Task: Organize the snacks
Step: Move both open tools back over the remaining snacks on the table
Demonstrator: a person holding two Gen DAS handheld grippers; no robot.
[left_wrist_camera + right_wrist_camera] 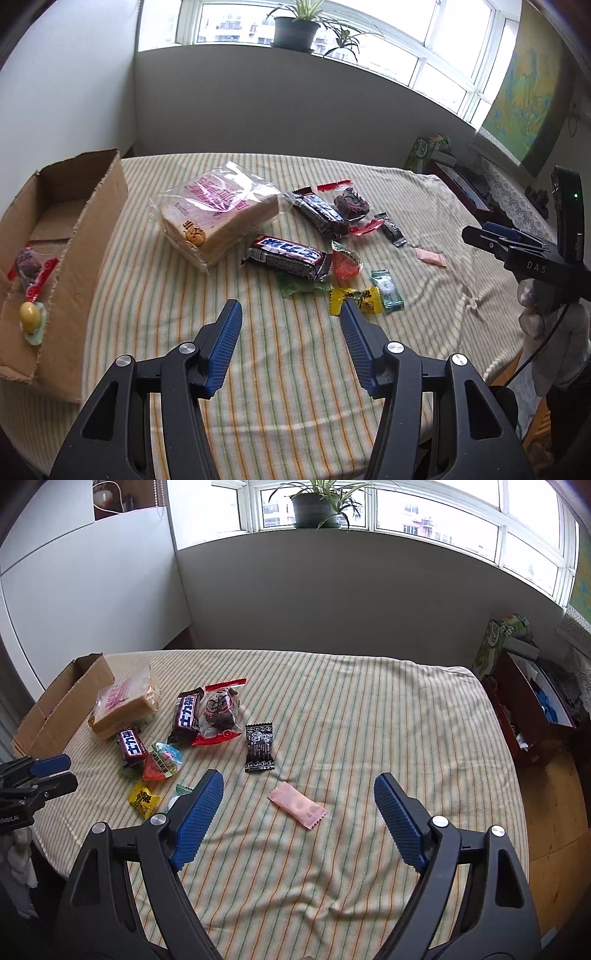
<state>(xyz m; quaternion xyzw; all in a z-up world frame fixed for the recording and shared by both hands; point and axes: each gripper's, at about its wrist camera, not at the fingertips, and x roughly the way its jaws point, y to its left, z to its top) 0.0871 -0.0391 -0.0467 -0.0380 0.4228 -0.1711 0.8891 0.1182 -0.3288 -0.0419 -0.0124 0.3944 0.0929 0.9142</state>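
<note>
With both tongs apart and empty, lower the right tongs (298, 794) squarely over the near pink candy (297, 805), pinching its flat sides, while the left tongs (291, 314) wait near the box (88, 236).

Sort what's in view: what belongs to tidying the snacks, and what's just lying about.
For the job: cardboard box, bread bag, chocolate bars, pink candy, yellow candy, black candy.

Lying about: potted plant, green carton, red box.

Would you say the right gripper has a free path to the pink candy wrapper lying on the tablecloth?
Probably yes. The right gripper is open, and the pink candy wrapper lies alone on the striped tablecloth right ahead of its fingers, with nothing on top or between them.
</note>
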